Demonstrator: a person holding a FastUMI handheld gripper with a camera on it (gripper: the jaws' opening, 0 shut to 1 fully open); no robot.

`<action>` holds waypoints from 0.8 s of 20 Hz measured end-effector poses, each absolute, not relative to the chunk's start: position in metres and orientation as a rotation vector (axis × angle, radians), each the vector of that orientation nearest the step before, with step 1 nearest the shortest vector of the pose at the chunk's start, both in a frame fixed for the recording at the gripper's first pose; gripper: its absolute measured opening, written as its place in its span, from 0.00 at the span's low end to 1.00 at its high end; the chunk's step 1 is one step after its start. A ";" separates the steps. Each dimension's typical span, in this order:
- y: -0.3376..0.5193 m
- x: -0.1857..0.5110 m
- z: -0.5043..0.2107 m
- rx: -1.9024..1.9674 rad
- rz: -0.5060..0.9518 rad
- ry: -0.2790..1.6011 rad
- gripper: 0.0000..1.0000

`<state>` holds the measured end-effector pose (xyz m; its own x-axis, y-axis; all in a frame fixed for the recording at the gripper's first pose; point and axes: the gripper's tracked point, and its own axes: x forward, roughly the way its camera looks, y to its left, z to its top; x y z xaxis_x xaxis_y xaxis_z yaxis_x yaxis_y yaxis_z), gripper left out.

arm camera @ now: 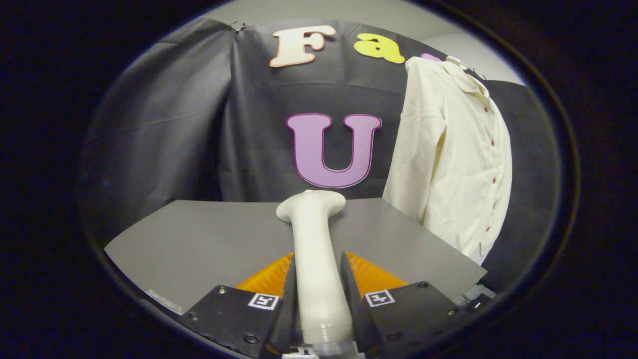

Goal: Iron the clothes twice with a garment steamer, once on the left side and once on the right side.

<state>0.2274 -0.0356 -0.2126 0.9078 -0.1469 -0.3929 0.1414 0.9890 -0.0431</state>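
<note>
Two fingers clamped on the garment steamer (316, 259), one pressing each side of its pale handle, gripper (317, 284) closed around it low down near the base. Nothing to the left of the fingers but bare grey table (199, 239) and the black booth wall (174, 124) behind it. Dead ahead, between the fingers and running out beyond them: the steamer's handle, ending in its wider head, pointed at the wall rather than at any cloth. Whether the head rests on the table or hangs just above it, hard to tell from here.

Off to the right, beyond the fingertips and well apart from the steamer head: the cream button-up shirt (453, 159), hanging upright against the wall, dark red buttons down the placket, one sleeve dangling on its near side, hem falling past the table's back corner.

Looks like the carry stage, neither pass begun yet. To do it well: hold that squeeze firm so the handle cannot twist, swing right toward the shirt, turn the head to face the fabric squarely. Start high near the shoulder on one side of the placket and draw down slow and straight, light contact only. Too hard a push likely to shove the loose cloth back or bunch it; worth steering clear of the buttons and the hanging sleeve.
</note>
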 end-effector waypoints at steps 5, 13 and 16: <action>-0.027 0.218 -0.203 0.085 -0.052 0.363 0.39; -0.054 0.186 -0.137 0.095 0.021 0.171 0.38; -0.073 0.176 -0.119 0.105 0.032 0.135 0.38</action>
<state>0.1763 -0.0727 -0.1193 0.9904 0.0387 -0.1326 -0.0245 0.9940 0.1070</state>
